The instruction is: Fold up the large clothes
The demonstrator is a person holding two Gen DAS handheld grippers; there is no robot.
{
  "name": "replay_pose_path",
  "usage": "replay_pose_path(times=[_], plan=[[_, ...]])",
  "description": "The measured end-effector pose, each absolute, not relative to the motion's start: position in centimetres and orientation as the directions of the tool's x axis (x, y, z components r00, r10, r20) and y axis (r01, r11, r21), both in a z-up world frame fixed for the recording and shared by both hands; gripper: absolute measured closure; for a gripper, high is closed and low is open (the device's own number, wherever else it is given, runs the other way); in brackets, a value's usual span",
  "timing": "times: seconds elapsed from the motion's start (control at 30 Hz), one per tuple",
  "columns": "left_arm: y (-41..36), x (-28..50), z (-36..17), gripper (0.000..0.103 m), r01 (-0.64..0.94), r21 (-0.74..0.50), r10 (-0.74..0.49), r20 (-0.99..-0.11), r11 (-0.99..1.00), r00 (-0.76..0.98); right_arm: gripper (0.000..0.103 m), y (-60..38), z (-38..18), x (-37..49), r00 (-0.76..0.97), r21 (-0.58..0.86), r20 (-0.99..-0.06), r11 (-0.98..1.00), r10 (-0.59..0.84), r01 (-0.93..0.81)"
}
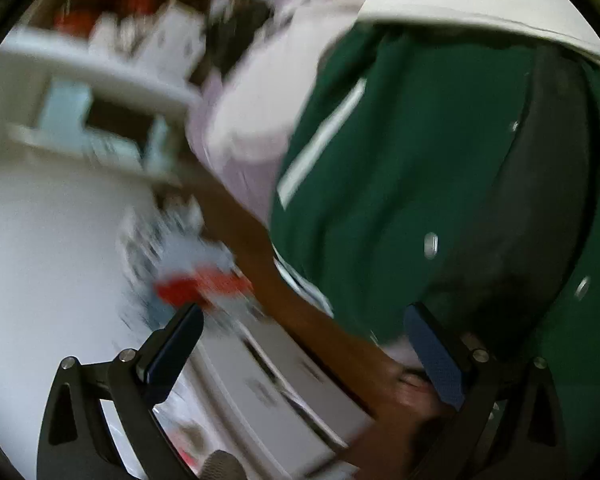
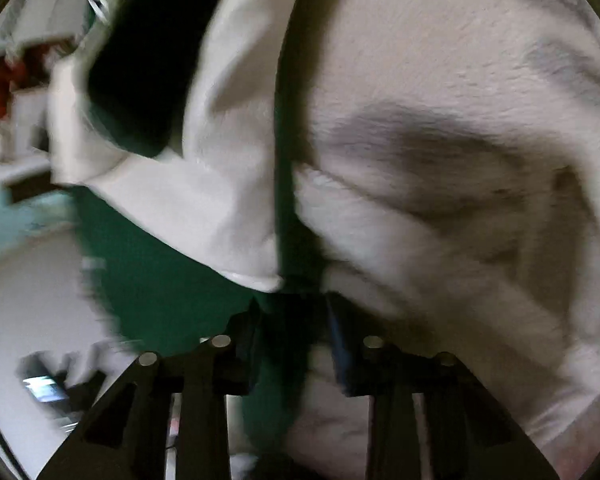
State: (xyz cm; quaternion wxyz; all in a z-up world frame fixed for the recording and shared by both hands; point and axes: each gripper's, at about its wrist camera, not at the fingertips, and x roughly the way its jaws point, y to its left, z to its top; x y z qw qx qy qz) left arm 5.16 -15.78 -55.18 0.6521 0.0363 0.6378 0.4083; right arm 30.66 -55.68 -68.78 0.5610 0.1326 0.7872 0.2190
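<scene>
A large green jacket (image 1: 400, 152) with white stripes, snap buttons and a cream lining fills the right of the blurred left wrist view. My left gripper (image 1: 304, 344) is open and empty, its right finger (image 1: 436, 360) close beside the green cloth. In the right wrist view the jacket hangs close to the camera, green outer cloth (image 2: 168, 272) at left and cream fleece lining (image 2: 440, 100) at right. My right gripper (image 2: 290, 344) is shut on a fold of the jacket, green cloth pinched between its fingers.
A brown table edge (image 1: 256, 240) runs diagonally below the jacket. White shelves (image 1: 100, 76) with red and pale items stand at the back left, over a white floor (image 1: 40, 260). A white drawer unit (image 1: 284, 392) lies under the table edge.
</scene>
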Motion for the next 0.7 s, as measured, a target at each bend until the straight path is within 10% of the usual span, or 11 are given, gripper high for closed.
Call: replay_pose_path(times=[0.13,0.3,0.5,0.57,0.7], plan=[[-11.6,-0.9,-57.3,0.001,-0.788,0.120,0.205,-0.979,0.604,0.008,0.075,-56.0,-67.0,30.5,-0.324,0.460,-0.843,0.887,0.430,-0.021],[-11.4,-5.9,-63.4,0.001,-0.816,-0.421,-0.186,-0.907,0.396,0.378,0.068,-55.9,-64.2,29.5,-0.337,0.460,-0.848,0.884,0.408,-0.087],[-13.3,-3.2,-66.2,0.002,-0.679,-0.577,-0.313,-0.817,0.454,0.485,0.068,-55.2,-64.9,27.9,-0.348,0.444,-0.849,0.894,0.399,-0.058],[-13.9,-2.1,-65.7,0.050,-0.632,-0.582,-0.326,-0.812,0.512,0.485,0.068,-54.8,-65.3,27.8,-0.352,0.428,-0.856,0.901,0.378,-0.072],[-15.2,-1.1,-62.5,0.088,-0.550,-0.482,-0.261,-0.863,0.682,0.432,0.068,-52.7,-65.9,27.3,-0.349,0.390,-0.877,0.914,0.330,-0.114]])
